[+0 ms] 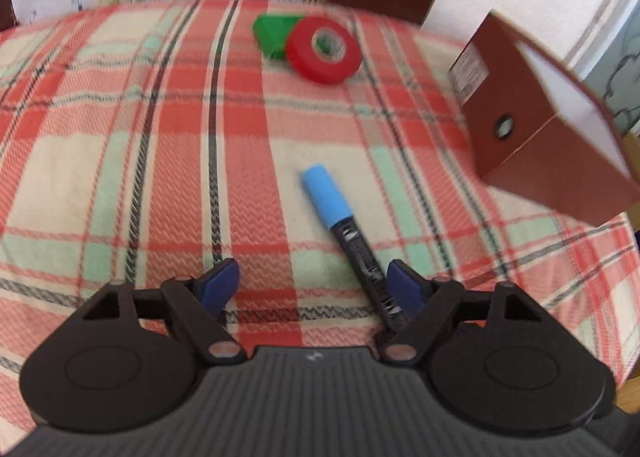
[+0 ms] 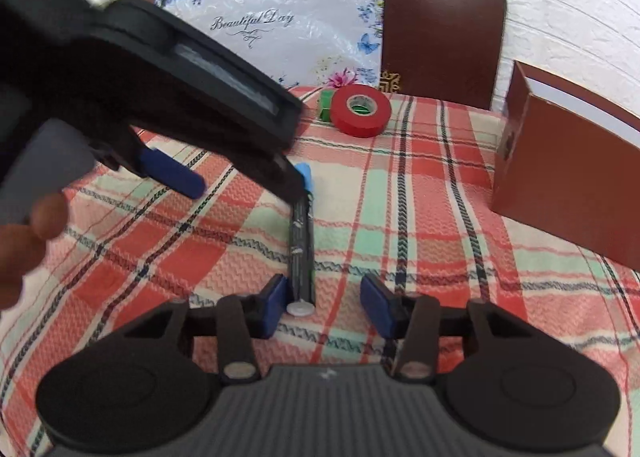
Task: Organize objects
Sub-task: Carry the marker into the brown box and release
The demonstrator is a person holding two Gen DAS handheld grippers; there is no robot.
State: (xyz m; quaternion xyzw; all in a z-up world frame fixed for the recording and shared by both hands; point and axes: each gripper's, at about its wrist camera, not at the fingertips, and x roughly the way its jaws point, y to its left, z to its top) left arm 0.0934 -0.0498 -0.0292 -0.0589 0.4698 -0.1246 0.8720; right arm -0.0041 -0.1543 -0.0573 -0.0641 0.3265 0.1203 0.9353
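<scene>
We record the desk [image 1: 120, 161] under a red, cream and mint plaid cloth.

Left gripper [image 1: 314, 281]: jaws stand wide apart, nothing clamped. A marker [image 1: 344, 233] with a light blue cap and black barrel lies flat on the cloth. Its barrel runs back toward the right-hand blue pad of this gripper and appears to pass just beside it. The cap end points ahead of the jaws. We cannot tell whether pad and barrel touch.

Right gripper [image 2: 324, 303]: jaws are apart with a moderate gap. In this view the marker [image 2: 301, 257] lies ahead, and its white butt end sits just beside the left-hand blue pad. The other pad is clear of it, so nothing is clamped. The left gripper [image 2: 224, 177] crosses this view above the marker's blue cap, and part of a hand [image 2: 28, 233] shows at the left edge.

Farther ahead of both jaws, near the far edge of the desk, is a red tape roll [image 1: 324, 49]. A green block [image 1: 272, 35] sits just behind it. Print inside the roll's core is too small to read.

To the right of the jaws stands a brown box [image 1: 532, 117] with a white inside. It has a round hole in one face and a label above it, and the label text is blurred.

Behind the desk is a floral sheet [image 2: 280, 17] bearing the script "Beautiful Day". Next to it is a dark brown panel [image 2: 440, 37] with a gold mark at its lower corner, which is illegible.
</scene>
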